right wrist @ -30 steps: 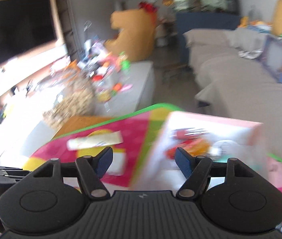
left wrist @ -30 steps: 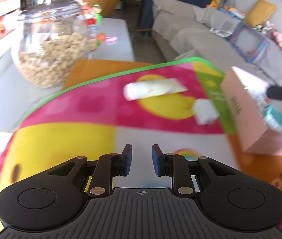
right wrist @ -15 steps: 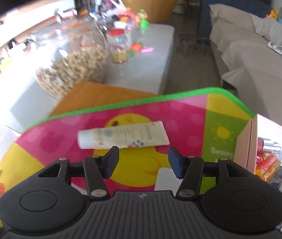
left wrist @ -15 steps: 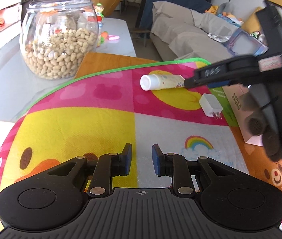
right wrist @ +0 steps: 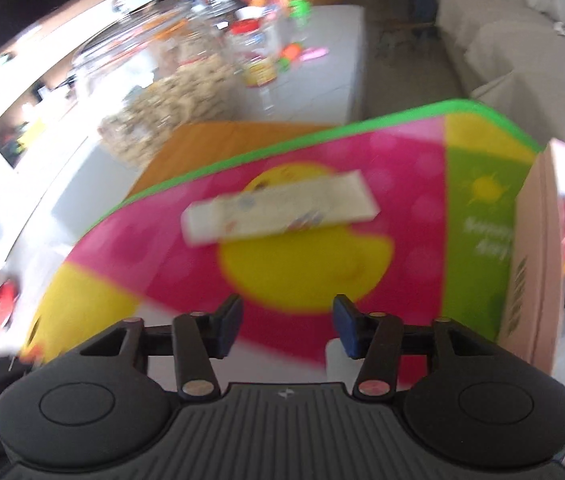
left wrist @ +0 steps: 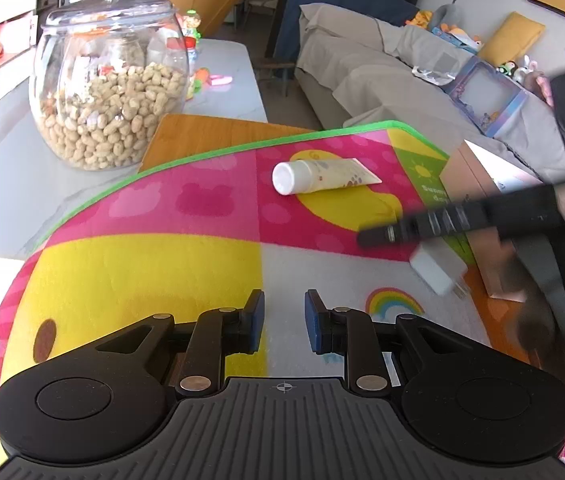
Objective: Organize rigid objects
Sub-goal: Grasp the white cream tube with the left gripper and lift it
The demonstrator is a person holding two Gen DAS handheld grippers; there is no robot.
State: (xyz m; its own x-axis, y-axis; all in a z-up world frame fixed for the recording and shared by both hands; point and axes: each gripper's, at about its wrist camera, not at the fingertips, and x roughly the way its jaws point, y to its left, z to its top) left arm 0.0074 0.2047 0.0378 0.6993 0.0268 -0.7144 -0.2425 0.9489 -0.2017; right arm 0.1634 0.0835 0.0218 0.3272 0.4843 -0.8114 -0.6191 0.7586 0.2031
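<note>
A white cream tube [left wrist: 320, 176] lies on the colourful play mat [left wrist: 162, 264], cap to the left; it also shows in the right wrist view [right wrist: 280, 208]. A white charger block [left wrist: 438, 270] lies to its near right, partly under the right gripper's blurred finger [left wrist: 454, 220]; its corner shows in the right wrist view [right wrist: 338, 358]. A pink open box [left wrist: 478, 184] with items stands at the mat's right edge, also in the right wrist view [right wrist: 534, 256]. My left gripper [left wrist: 284, 322] is slightly open and empty, low over the mat. My right gripper [right wrist: 287, 326] is open and empty above the charger.
A glass jar of peanuts [left wrist: 108, 92] stands on the white table [left wrist: 10, 184] at left. Small bottles and toys [right wrist: 266, 56] sit behind it. A grey sofa [left wrist: 382, 72] runs along the right. An orange board [left wrist: 210, 132] lies under the mat's far edge.
The right gripper has come down and nearer over the charger block, its jaws narrowing a little. The left gripper has barely moved.
</note>
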